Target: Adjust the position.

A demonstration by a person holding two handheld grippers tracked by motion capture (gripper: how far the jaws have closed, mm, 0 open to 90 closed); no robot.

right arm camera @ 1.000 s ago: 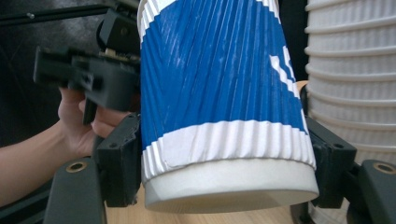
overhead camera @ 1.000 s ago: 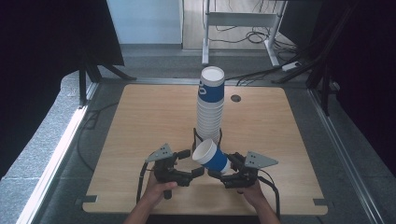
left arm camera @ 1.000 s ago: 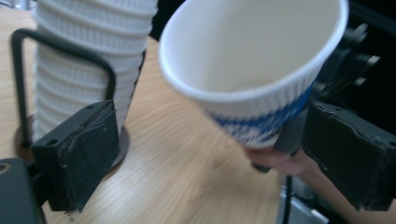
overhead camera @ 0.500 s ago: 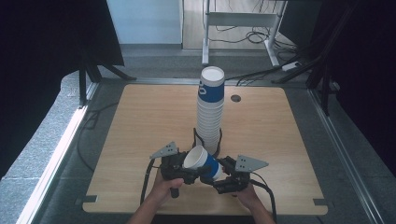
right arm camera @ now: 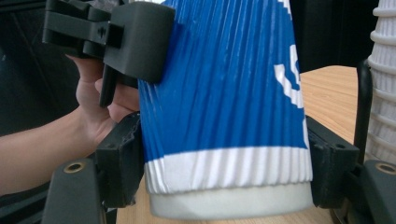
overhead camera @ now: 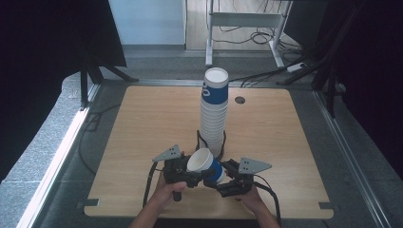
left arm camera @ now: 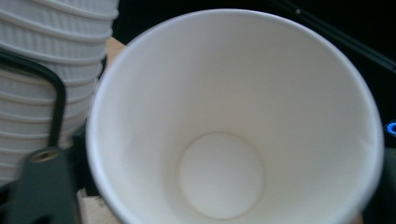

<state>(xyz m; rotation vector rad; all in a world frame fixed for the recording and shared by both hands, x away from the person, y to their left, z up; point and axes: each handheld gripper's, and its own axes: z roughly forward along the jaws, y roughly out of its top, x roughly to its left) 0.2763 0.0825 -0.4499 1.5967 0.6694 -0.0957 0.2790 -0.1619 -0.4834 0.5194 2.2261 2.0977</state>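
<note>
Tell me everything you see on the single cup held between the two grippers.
The cup is ribbed paper, blue with white marks, a white band and plain foot at its base, white and empty inside. It lies tilted off the table, mouth toward the left gripper, in front of the tall cup stack. The right gripper clamps its lower body, jaws on both sides. The left gripper's jaws have just been closing at the rim end; one pad presses the blue wall near the mouth.

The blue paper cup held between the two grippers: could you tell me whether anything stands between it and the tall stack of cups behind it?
Nothing visible does. The blue paper cup hangs tilted just in front of the stack of cups, gripped near its base by the right gripper, while the left gripper, whose jaws have just been closing, is at its rim.
</note>
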